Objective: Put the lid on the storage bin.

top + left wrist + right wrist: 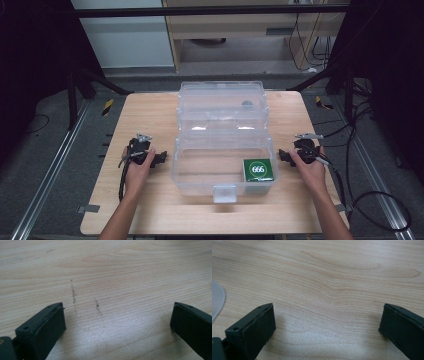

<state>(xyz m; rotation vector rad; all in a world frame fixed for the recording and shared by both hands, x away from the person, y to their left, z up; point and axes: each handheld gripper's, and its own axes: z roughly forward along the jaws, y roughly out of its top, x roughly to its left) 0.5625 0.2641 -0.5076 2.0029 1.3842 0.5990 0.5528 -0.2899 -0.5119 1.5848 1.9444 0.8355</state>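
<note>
A clear plastic box (222,162) stands open at the middle of the wooden table (150,210), its lid (221,102) tipped back. Inside, at the front right corner, lies a green pack (258,170) marked 666. My left gripper (161,158) rests on the table just left of the box, pointing at it. On the other side my right gripper (283,155) lies close to the box's right wall. In the left gripper view the jaws stand wide apart over bare wood (117,315). The right gripper (327,320) is open as well, with nothing between its jaws.
A white latch (224,193) hangs at the box's front wall. Cables trail from both grippers over the table edges. Faint dark scuff marks (73,293) streak the wood ahead of the left jaws. A pale rounded edge (217,301) of the box shows at the left of the right gripper view.
</note>
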